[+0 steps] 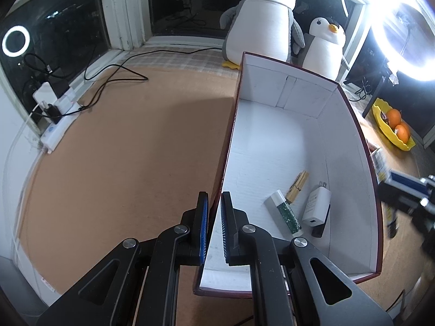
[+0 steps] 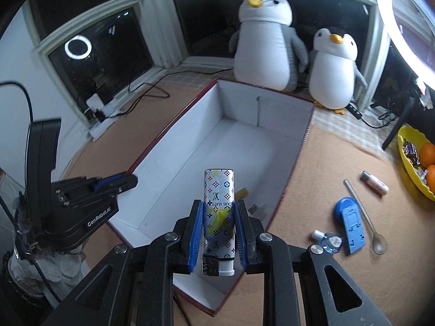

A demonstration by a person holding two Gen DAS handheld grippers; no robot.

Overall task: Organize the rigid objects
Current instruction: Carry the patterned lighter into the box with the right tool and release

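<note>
Lighter point(image 2: 218, 217) with a printed monogram wrap is clenched between the pads of my right gripper point(image 2: 218, 231), held by its two flat sides, and it hangs above the near end of the white box point(image 2: 190, 141). I judge it light and stiff, but the glossy wrap looks slippery, so a hold across the middle of the body, as now, seems safer than one near the thin top. My left gripper point(image 1: 214, 228) is clamped on the near left wall of the box point(image 1: 350, 141), one pad outside and one inside, and so it steadies the box.

My left camera shows what lies on the box floor: a wooden clothespin point(image 1: 297, 187), a white charger point(image 1: 316, 206) and a green-and-white tube-shaped thing point(image 1: 285, 212). My right camera hides most of these behind the lighter.

Only my right camera shows the things waiting on the brown table point(image 2: 339, 163): a blue stand point(image 2: 350, 225), a spoon point(image 2: 364, 214), a small bottle point(image 2: 329, 240) and a pale tube point(image 2: 375, 182).
</note>
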